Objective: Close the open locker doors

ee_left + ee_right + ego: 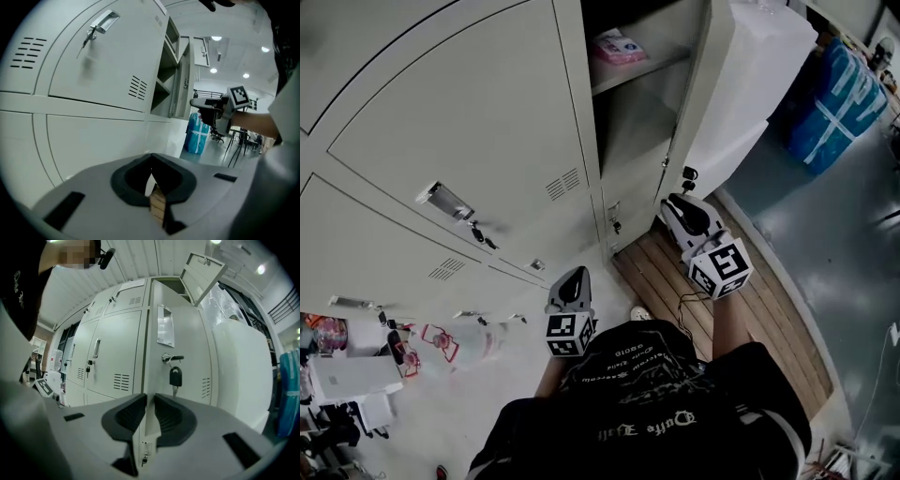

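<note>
A bank of cream lockers [478, 141] stands before me. One tall door [705, 103] hangs open at the right, showing a shelf with a pink packet [619, 47]. In the right gripper view that door [187, 352] faces me, with a handle and a black key fob [175, 377]. A smaller door [201, 270] higher up also stands open. My right gripper [671, 208] is just below the keyed edge; its jaws [149, 397] keep a narrow gap with nothing between them. My left gripper [574, 277] points at the base of the shut lockers, its jaws [151, 157] shut and empty.
A wooden platform [722, 309] lies on the floor under the open locker. A bulky white object [764, 75] and a blue bag [844, 94] stand to the right of the door. Bottles and boxes [356, 366] clutter the floor at the left.
</note>
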Tool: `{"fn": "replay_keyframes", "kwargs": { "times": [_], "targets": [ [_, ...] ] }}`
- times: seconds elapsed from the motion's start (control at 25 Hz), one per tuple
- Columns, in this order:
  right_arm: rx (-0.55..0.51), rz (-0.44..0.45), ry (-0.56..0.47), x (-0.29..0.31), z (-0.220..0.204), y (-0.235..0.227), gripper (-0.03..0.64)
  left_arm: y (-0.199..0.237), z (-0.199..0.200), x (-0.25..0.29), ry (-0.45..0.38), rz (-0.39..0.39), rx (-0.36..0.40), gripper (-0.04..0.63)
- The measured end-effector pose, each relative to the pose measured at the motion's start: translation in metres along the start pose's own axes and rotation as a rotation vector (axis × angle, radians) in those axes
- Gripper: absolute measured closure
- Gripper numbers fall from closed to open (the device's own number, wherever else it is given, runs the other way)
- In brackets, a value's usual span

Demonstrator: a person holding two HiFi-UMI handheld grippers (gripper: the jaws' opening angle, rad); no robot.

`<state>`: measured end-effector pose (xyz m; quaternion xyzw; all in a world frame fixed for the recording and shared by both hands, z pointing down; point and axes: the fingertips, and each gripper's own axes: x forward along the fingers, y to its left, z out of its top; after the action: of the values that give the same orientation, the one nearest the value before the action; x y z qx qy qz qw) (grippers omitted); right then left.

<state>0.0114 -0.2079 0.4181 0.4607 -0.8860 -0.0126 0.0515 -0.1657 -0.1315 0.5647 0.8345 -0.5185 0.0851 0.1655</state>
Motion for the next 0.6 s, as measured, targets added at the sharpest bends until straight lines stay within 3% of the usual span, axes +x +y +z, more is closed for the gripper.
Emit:
{"fn": "replay_keyframes", "kwargs": {
  "times": [0.32,0.6],
  "targets": [
    [-0.029,0.017,-0.025,0.038,0.004,0.017,0.558,0.026,0.001,-0.015,-0.019,0.093,-0.022,0.588],
    [-0.061,0.059,-0.018,0.066,0.006,0.025,0.56,0.031,0.019,-0.013,-0.067,0.117,-0.017,0.588]
  ]
}}
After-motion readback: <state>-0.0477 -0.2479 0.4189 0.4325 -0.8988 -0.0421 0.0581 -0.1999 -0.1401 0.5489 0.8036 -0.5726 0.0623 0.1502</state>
